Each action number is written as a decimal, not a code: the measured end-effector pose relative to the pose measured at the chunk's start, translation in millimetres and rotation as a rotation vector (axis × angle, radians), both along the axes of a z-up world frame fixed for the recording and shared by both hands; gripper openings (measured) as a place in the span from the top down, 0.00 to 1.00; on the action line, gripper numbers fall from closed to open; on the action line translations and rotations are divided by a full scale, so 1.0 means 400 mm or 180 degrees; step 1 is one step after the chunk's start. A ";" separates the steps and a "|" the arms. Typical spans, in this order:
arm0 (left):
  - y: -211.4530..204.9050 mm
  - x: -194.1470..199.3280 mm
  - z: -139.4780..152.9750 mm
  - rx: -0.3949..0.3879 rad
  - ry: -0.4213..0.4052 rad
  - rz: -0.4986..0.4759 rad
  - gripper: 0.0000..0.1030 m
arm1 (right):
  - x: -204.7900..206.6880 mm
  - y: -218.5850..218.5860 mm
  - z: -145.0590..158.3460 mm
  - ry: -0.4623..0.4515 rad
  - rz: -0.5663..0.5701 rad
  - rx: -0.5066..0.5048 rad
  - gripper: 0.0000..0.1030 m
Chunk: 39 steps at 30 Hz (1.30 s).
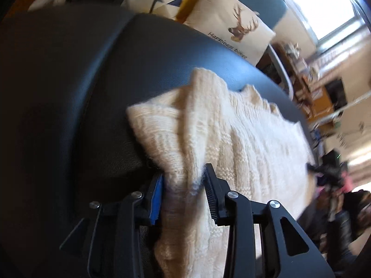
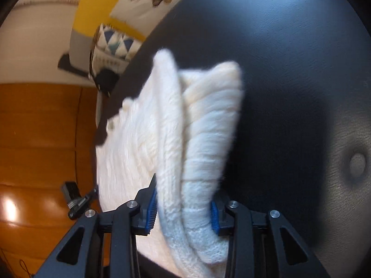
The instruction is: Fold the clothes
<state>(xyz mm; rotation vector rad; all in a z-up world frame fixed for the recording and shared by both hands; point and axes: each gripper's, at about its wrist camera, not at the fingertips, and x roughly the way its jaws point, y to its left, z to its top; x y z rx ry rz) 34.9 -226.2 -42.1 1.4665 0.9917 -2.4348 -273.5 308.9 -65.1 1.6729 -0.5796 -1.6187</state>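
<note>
Left wrist view.
- Left gripper: black two-finger tool, lower centre of the frame. Jaws stand part way apart with a bunched fold of knit between them; the blue-padded finger on the left and the ribbed black finger on the right both lie against the fabric. Whether they press hard or merely touch cannot be told, as the fabric is blurred there.
- Cream knit sweater: thick, cable-patterned, spread from the centre toward the right of the frame, one folded corner pointing to the centre left, a raised ridge running up to the upper centre.
- Black leather surface: dark padded seat with a seam, filling the left and centre; the sweater lies on it.
- Deer-print cushion: upper centre, beyond the seat edge, printed lettering along its lower border.
- Window: bright, upper right.

Right wrist view.
- Right gripper: lower centre; both blue pads sit against a thick roll of several sweater layers, jaws half spread and closed onto it.
- Cream knit sweater: folded into stacked layers, rising from the jaws to the upper centre.
- Black leather surface: right half, a tufted button at the right edge.
- Wooden floor: left side.
</note>
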 end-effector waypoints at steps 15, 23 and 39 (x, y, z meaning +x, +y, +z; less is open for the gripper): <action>0.059 -0.047 0.007 -0.0471 0.0017 -0.0495 0.65 | 0.003 -0.040 0.048 0.0735 0.0314 0.0369 0.63; 0.074 0.015 0.029 -0.0591 0.0294 -0.0132 0.85 | 0.053 -0.112 0.106 0.1342 0.0607 0.1055 0.82; 0.115 0.136 0.147 -0.1416 0.0870 0.0339 0.85 | 0.123 -0.296 0.153 0.2694 0.1258 0.2030 0.84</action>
